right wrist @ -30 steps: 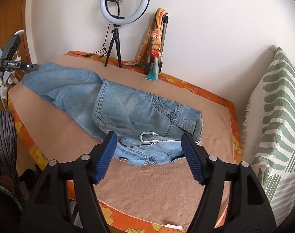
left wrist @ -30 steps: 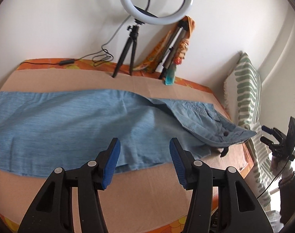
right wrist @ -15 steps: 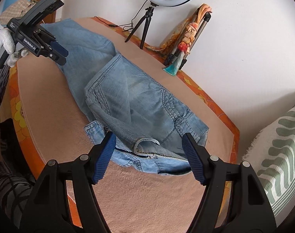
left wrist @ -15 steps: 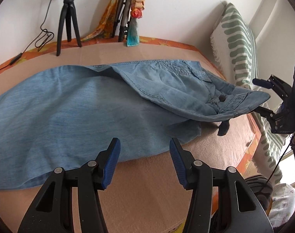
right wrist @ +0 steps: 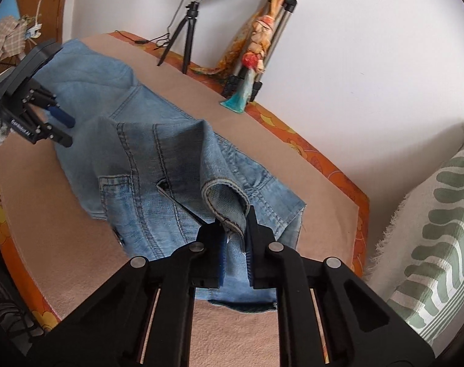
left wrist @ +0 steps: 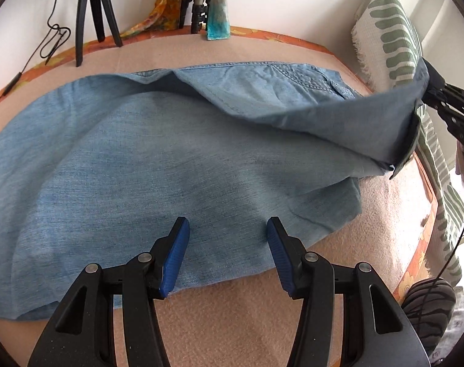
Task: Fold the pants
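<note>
Light blue denim pants [left wrist: 170, 159] lie spread on the beige cover [left wrist: 232, 324], legs to the left, waist to the right. My left gripper [left wrist: 227, 229] hovers open just over the leg's near edge, nothing between its blue pads; the right wrist view shows it [right wrist: 68, 131] at the far left. My right gripper [right wrist: 235, 229] has its jaws closing, and they pinch the waistband of the pants [right wrist: 134, 189]. The waist corner is raised off the cover. In the left wrist view the right gripper [left wrist: 420, 104] holds that lifted flap at the right edge.
A ring light on a black tripod [right wrist: 189, 30] and its cable stand at the back by the wall. Beside it are a second tripod and a small figurine [right wrist: 253, 70]. A green-striped pillow [right wrist: 439, 229] borders the right side. The orange-patterned bed edge [right wrist: 329, 171] rims the cover.
My right gripper's jaws went from wide apart to pinching the waistband, which now stands lifted. My left gripper came down and closer over the leg, still open.
</note>
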A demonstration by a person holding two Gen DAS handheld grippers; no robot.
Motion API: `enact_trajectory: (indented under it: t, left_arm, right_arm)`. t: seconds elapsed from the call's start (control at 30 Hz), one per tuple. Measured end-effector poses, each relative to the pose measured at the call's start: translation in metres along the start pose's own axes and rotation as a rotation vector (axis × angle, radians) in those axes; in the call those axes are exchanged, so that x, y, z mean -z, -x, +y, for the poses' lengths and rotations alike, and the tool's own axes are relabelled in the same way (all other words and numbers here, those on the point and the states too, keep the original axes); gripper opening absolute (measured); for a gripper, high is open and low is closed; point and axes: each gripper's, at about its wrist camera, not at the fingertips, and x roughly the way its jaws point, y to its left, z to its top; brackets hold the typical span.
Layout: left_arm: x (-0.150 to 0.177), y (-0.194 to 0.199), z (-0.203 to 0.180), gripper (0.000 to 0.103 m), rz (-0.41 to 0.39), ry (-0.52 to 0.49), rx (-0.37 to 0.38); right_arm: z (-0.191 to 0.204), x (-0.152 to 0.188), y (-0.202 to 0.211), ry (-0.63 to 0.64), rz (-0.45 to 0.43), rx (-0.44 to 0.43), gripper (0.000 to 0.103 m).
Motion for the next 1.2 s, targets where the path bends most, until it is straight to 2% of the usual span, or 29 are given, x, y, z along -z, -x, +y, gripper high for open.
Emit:
enact_trajectory:
  t: [0.17, 0.27, 0.33, 0.47, 0.83, 0.87, 0.93, 1.0, 1.13, 1.17, 1.2]
  left_arm:
    - [0.002, -0.003, 0.000, 0.051, -0.009, 0.006, 0.006]
    - [0.003, -0.005, 0.000, 0.051, -0.012, 0.003, 0.007]
    - [0.004, -0.006, -0.001, 0.052, -0.013, -0.003, 0.006]
    - [0.008, -0.006, -0.003, 0.052, -0.013, -0.008, 0.004]
    - [0.009, 0.003, -0.006, 0.052, -0.002, -0.019, 0.001]
    - [0.008, 0.005, -0.007, 0.052, -0.006, -0.019, 0.002]
    - [0.007, 0.012, -0.007, 0.052, -0.020, -0.017, 0.008]
    - [0.005, 0.020, -0.007, 0.052, -0.036, -0.021, 0.012]
    - [0.001, 0.038, -0.004, 0.052, -0.077, -0.019, 0.017]
    - [0.000, 0.043, -0.002, 0.052, -0.089, -0.015, 0.019]
    - [-0.001, 0.049, -0.001, 0.052, -0.102, -0.012, 0.019]
  right_arm:
    - [-0.055, -0.002, -0.037, -0.179, 0.065, 0.054, 0.008]
    - [-0.081, 0.004, -0.058, -0.238, 0.106, 0.100, 0.008]
    - [-0.091, 0.007, -0.074, -0.265, 0.135, 0.097, 0.007]
    - [-0.094, 0.013, -0.103, -0.243, 0.186, 0.127, 0.007]
    - [-0.101, 0.036, -0.140, -0.353, 0.237, 0.108, 0.007]
    - [-0.105, 0.038, -0.138, -0.375, 0.232, 0.111, 0.009]
    - [-0.117, 0.044, -0.124, -0.466, 0.197, 0.129, 0.023]
    - [-0.130, 0.056, -0.101, -0.597, 0.154, 0.126, 0.049]
    - [-0.132, 0.097, -0.056, -0.814, 0.122, 0.039, 0.059]
    - [-0.129, 0.108, -0.047, -0.858, 0.122, 0.029, 0.068]
    - [-0.125, 0.120, -0.040, -0.902, 0.119, 0.019, 0.072]
